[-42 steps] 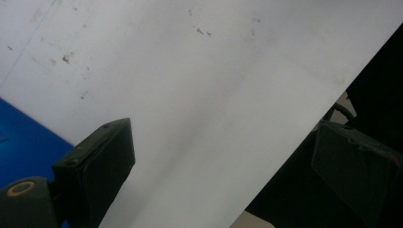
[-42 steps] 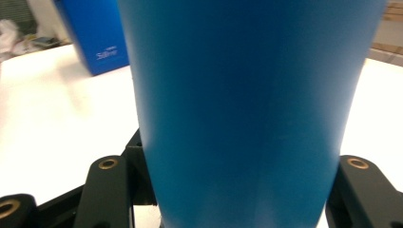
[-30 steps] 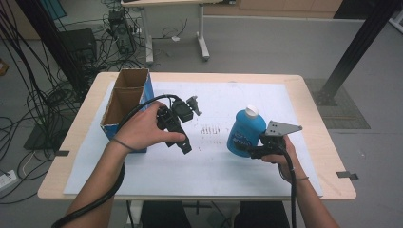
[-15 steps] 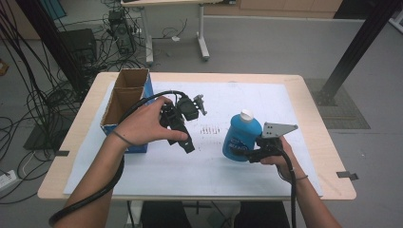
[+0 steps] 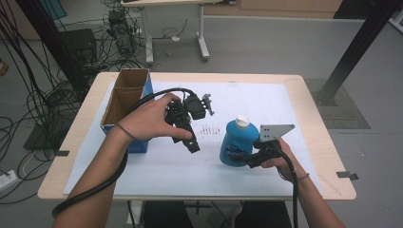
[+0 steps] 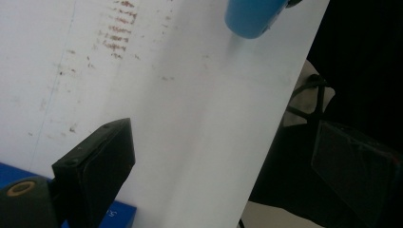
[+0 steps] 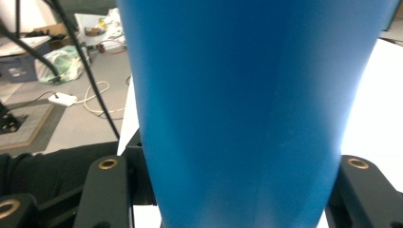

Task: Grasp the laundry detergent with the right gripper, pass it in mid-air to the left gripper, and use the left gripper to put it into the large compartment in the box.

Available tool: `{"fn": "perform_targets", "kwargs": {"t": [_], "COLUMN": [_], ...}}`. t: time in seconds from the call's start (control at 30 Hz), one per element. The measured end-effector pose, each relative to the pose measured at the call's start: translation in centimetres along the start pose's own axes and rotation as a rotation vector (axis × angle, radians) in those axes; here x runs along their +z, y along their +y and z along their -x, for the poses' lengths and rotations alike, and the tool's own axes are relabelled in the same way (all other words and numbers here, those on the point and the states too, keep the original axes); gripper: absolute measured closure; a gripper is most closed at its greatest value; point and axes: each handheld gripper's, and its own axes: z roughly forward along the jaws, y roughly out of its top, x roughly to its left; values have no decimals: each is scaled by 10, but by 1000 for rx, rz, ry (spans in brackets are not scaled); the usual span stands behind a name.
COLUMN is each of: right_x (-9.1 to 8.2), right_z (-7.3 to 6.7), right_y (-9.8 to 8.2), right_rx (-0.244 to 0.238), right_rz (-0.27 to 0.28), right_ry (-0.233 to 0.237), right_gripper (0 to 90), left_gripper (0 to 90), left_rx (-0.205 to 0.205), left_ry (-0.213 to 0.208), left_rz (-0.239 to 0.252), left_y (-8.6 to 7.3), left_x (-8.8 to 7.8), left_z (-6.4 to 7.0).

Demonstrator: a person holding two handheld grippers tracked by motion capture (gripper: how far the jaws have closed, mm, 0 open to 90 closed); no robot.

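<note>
the blue bottle (image 6: 252, 16) is cut off by the left gripper view's top edge.

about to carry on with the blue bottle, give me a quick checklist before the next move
1. Right tongs shut on the blue bottle: ok.
2. Bottle upright: not ok, it leans a little.
3. White cap on: ok.
4. Left tongs free, nothing between them: ok.
5. Cardboard box open on top: ok.
6. Bottle base resting on the white sheet: cannot tell.
</note>
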Motion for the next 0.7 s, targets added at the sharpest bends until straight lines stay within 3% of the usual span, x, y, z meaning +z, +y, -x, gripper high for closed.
{"fn": "perform_targets", "kwargs": {"t": [0.5, 0.7], "right_x": [11, 17], "right_z": [-3, -3], "right_y": [9, 10], "right_rx": [-31, -32], "right_rz": [-29, -42], "right_ry": [77, 95], "right_gripper": [409, 409], "left_gripper": [75, 75], "left_rx": [56, 61], "left_ry": [-15, -20], "left_rz": [-5, -1], "left_y": [13, 16], "left_x": [-4, -7], "left_z": [8, 9]}}
